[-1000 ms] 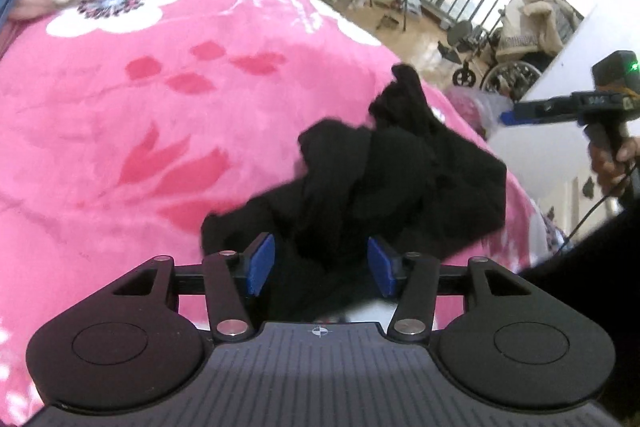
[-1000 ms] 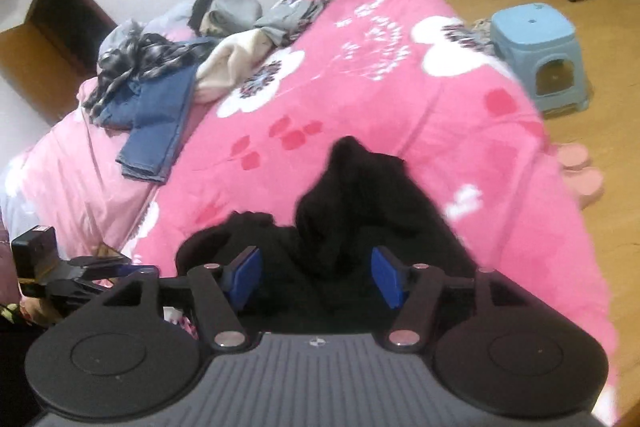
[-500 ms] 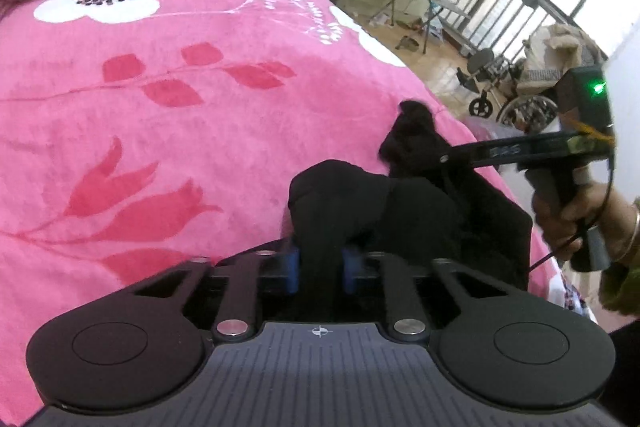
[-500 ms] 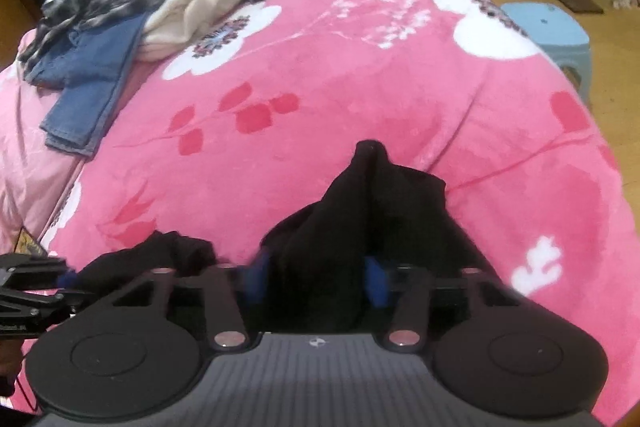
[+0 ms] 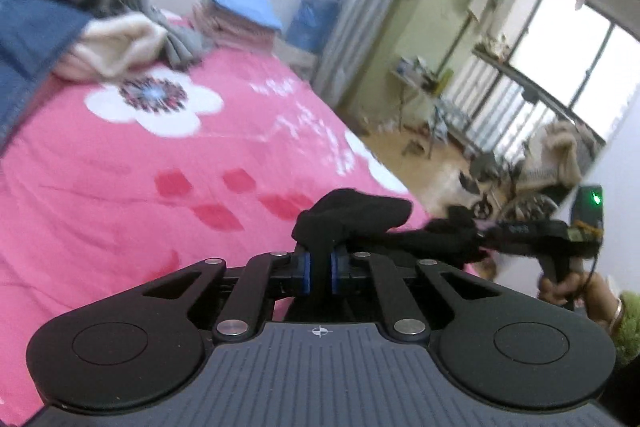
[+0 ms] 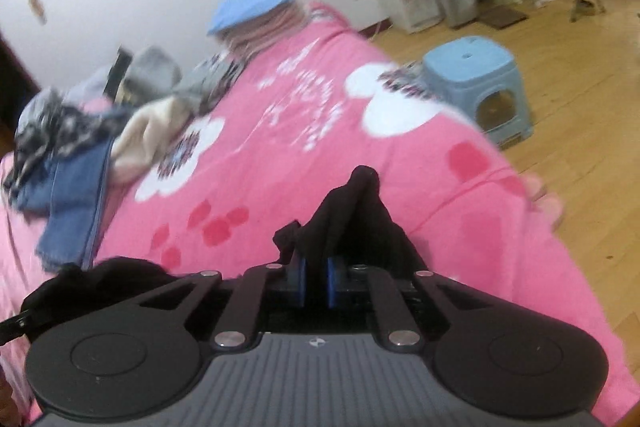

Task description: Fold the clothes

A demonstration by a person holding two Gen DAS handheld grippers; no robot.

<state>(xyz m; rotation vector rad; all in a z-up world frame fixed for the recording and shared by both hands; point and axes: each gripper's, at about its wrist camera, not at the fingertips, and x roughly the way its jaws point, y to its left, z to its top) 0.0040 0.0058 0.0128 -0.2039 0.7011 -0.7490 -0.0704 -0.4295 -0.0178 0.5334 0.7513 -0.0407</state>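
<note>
Since a second ago your open grippers clamped | left gripper (image 5: 319,273) pinches black garment (image 5: 356,217) | right gripper (image 6: 315,281) closing on it, cloth between pads | above pink bedspread (image 5: 120,187)

A black garment (image 5: 352,215) is seen bunched and crumpled, lifted clear of the pink bedspread (image 5: 120,187) near its foot edge. One fold is pinched upward into a rounded hump; another (image 6: 356,211) is drawn into a narrow peak. Between them the cloth is stretched in a loose, wrinkled band above the bedspread.
</note>
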